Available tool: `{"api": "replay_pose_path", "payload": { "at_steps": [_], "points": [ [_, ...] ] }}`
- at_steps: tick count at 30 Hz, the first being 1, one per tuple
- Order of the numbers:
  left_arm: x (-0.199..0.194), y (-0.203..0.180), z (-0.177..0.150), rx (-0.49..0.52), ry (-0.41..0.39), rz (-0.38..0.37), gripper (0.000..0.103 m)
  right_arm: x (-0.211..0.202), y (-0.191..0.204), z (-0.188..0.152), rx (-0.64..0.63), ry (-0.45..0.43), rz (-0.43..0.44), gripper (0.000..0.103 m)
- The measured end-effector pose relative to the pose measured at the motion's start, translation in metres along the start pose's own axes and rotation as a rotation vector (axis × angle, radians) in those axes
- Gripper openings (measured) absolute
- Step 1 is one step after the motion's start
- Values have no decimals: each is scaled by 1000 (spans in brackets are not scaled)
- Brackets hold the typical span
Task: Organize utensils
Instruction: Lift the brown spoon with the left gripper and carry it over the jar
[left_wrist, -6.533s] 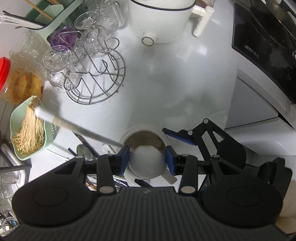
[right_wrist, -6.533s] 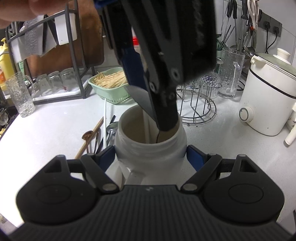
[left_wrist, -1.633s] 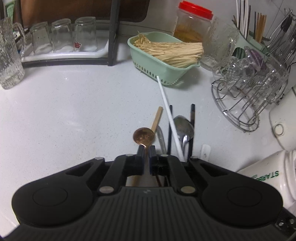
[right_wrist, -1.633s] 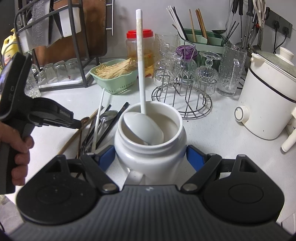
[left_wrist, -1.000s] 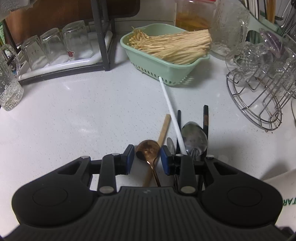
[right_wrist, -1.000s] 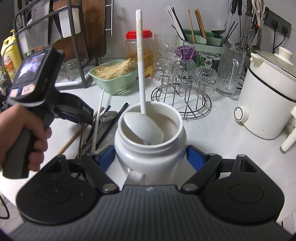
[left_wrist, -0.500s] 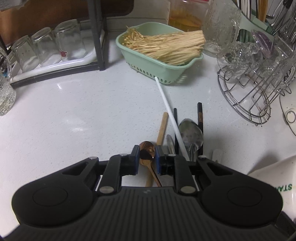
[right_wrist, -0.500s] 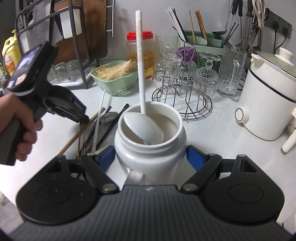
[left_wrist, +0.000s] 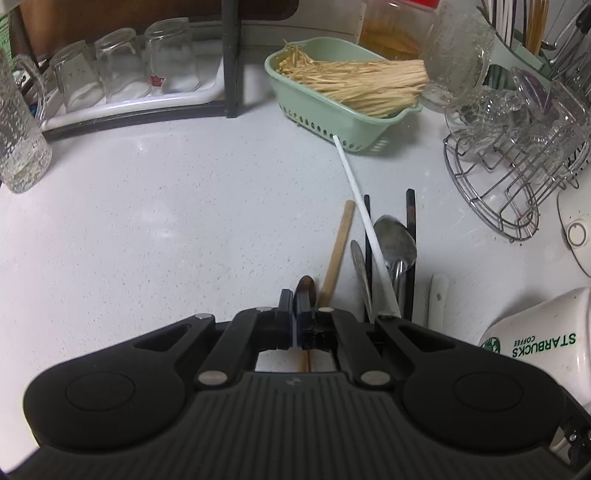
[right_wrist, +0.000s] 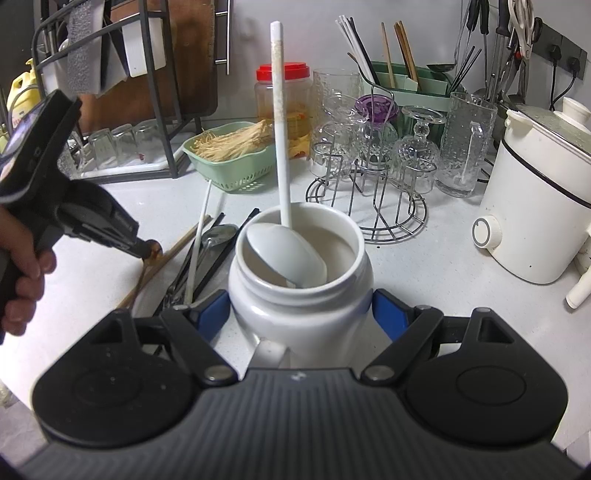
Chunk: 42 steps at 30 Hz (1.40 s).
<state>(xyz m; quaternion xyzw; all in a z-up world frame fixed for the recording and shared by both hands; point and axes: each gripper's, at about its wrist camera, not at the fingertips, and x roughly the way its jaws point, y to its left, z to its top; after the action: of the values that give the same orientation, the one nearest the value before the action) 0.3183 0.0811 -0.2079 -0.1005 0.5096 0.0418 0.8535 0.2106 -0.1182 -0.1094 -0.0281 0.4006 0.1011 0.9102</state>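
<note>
White speckled countertop ran under everything you worked over, crowded along its back edge. Nearest you, your right gripper was clamped around the white ceramic jar, its blue pads pressed to both sides, with a white ladle standing inside, handle upright. Your left gripper had just been closing and now pinched the copper spoon by its bowl, lifted edge-on between the jaws. Just beyond it lay the remaining utensils on the counter: a wooden stick, a white rod, black chopsticks and a steel spoon. Farther back sat a green basket of pale noodles, a wire rack with glassware to its right, and upturned glasses on a tray to the left. At the wall stood a red-lidded jar and a green caddy of chopsticks.
</note>
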Motion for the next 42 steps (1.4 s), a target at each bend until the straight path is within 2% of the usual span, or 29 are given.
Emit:
{"api": "replay_pose_path", "payload": {
  "at_steps": [7,11,18,23,30,42],
  "points": [
    [-17,-9,6,27,-39,-7,1,2,-1,2,-7,0,6,86],
    [-40,-20,4,56,-86,-5,1,2,0,2,-12,2,5,86],
    [-85,-39,-3,80,-159,-46,1,3,0,2,-10,2,5,86],
    [-127,-50,-4,65,-236,-105,1,3,1,2,-16,2,-1,86],
    [-173,-74,7,134,-357,-146,1,3,0,5,3,15,-1,86],
    [-208,-104,19,198,-434,-244,1,4,2,6,11,20,-8,86]
  ]
}}
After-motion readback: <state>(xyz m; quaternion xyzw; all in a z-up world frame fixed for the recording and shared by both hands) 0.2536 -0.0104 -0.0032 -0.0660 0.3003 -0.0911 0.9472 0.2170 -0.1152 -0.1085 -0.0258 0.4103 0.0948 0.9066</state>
